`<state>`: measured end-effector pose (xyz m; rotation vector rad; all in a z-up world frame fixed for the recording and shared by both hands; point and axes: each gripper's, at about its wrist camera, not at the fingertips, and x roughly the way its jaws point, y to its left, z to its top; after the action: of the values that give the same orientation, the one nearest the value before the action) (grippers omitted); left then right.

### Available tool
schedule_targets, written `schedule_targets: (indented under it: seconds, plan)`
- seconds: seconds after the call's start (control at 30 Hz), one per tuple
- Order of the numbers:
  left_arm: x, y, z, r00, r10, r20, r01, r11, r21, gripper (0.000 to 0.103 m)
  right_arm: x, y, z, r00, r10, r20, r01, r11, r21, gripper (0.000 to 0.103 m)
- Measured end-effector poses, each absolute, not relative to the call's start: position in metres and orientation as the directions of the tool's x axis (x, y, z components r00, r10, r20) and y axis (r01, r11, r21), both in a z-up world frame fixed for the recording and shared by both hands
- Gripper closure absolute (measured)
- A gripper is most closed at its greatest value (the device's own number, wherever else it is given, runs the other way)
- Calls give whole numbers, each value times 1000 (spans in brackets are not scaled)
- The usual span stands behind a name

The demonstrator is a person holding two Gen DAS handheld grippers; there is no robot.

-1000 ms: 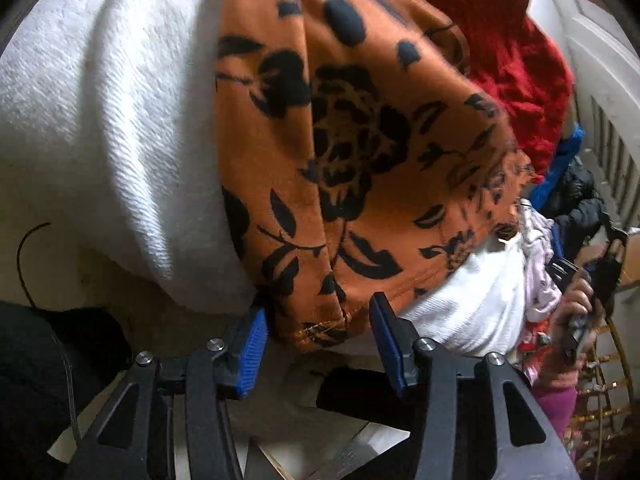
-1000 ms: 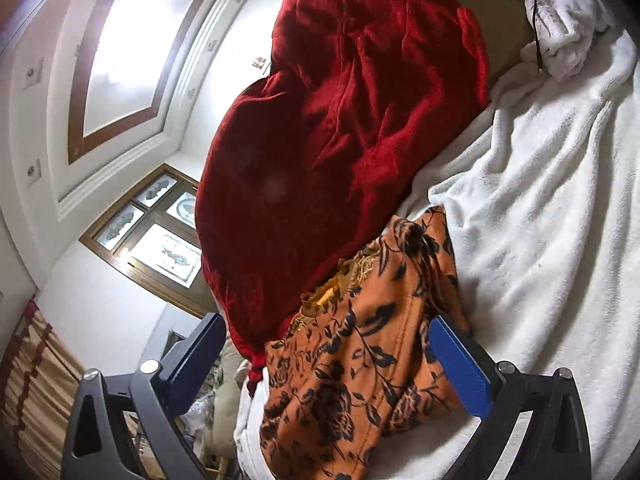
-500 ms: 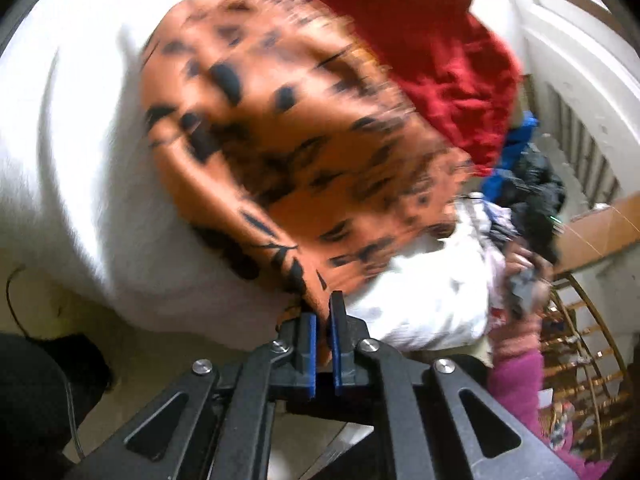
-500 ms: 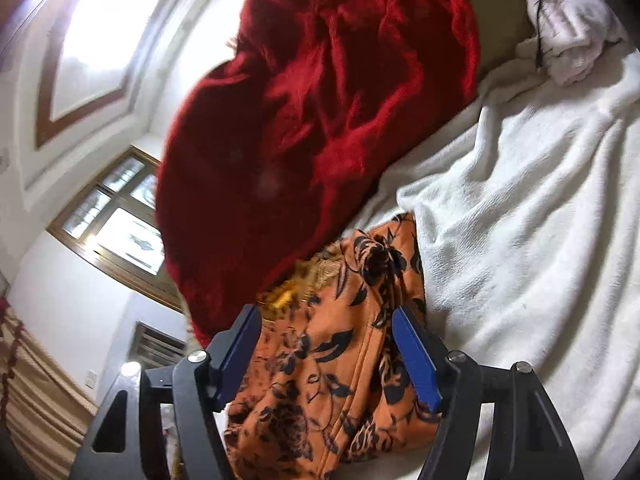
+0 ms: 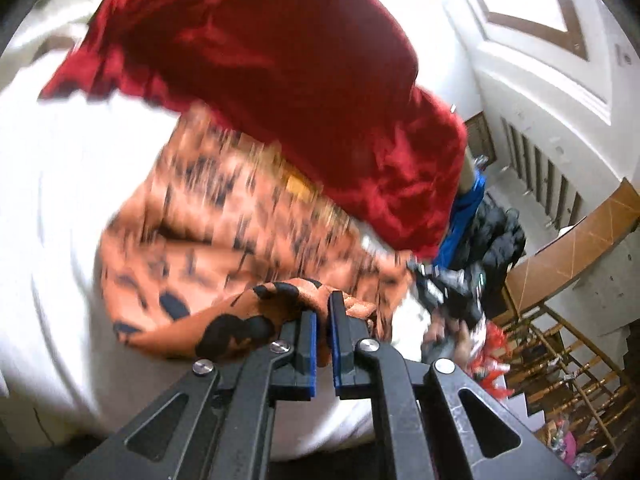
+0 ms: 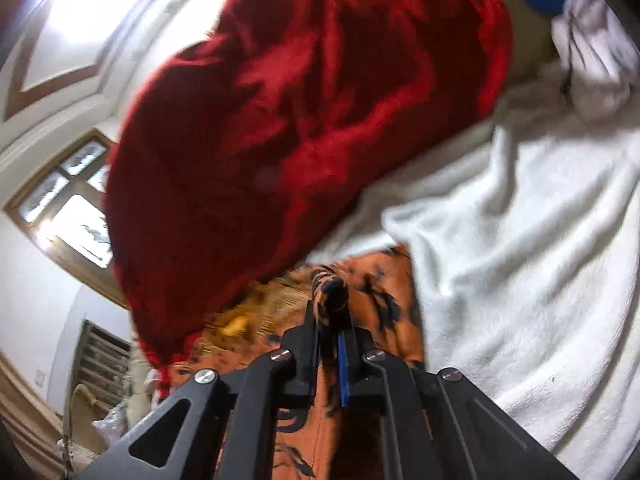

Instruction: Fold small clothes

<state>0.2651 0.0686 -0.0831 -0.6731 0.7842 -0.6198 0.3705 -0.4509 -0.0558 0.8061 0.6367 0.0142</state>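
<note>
Pinching the orange floral garment (image 5: 208,240), both grippers are clenched on it: left gripper (image 5: 323,320) and right gripper (image 6: 330,320). It's lying on the white blanket (image 6: 520,260) w/ the red cloth (image 6: 300,100) just beside.

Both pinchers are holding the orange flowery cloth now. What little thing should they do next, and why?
Probably lift and draw the two grippers apart so the orange floral garment spreads out. The left gripper and right gripper each pinch a bunched bit of it, and its far part lies tucked under the red garment on the white blanket.
</note>
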Motion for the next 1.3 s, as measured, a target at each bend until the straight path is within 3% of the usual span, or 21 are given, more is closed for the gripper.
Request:
schedule_targets:
  seconds: [0.17, 0.3, 0.5, 0.63, 0.77, 0.8, 0.83, 0.87, 0.9, 0.93, 0.97, 1.1, 1.2, 1.23, 1.3]
  plan:
    - [343, 77, -39, 651, -660, -374, 258, 656, -709, 98, 382, -465, -38, 865, 256, -432, 185, 638, 748, 96]
    - [429, 80, -31, 688, -596, -414, 198, 703, -683, 98, 416, -474, -47, 863, 231, -450, 224, 624, 749, 96]
    - [541, 81, -106, 616, -573, -540, 40, 708, -706, 97, 483, -484, -88, 810, 254, -529, 295, 602, 742, 95]
    - [566, 87, -171, 563, -543, -623, -105, 701, -706, 97, 495, -487, -113, 747, 222, -626, 371, 643, 670, 94]
    - [561, 91, -152, 603, -514, -610, -64, 731, -679, 95, 473, -499, -94, 819, 146, -554, 339, 656, 674, 92]
    - [556, 94, -140, 641, -502, -581, -48, 730, -682, 88, 462, -502, -81, 851, 98, -515, 326, 671, 666, 90]
    - [546, 97, -121, 699, -466, -542, -25, 742, -670, 81, 452, -503, -70, 873, 70, -482, 310, 684, 660, 71]
    - [534, 98, -102, 748, -415, -518, -14, 770, -638, 62, 442, -504, -60, 890, 62, -452, 292, 684, 669, 29]
    - [521, 97, -83, 793, -355, -496, -9, 806, -591, 47, 432, -503, -53, 910, 61, -409, 267, 669, 694, 14]
    - [510, 95, -71, 818, -322, -477, -1, 828, -561, 43, 423, -501, -47, 932, 68, -355, 225, 660, 717, 12]
    - [494, 89, -57, 841, -297, -452, 18, 851, -525, 40, 418, -493, -35, 936, 113, -332, 169, 683, 711, 12]
    - [445, 63, -53, 807, -356, -471, 73, 852, -518, 40, 419, -436, -17, 852, 251, -460, 82, 802, 592, 19]
    - [418, 34, -81, 730, -400, -554, 84, 857, -509, 40, 415, -402, -31, 771, 343, -537, 62, 799, 599, 56]
    - [413, 28, -86, 710, -404, -577, 84, 862, -499, 40, 415, -390, -38, 740, 366, -565, 59, 801, 596, 72]
    - [401, 16, -105, 675, -399, -621, 78, 875, -478, 40, 407, -368, -53, 697, 356, -623, 55, 839, 541, 73]
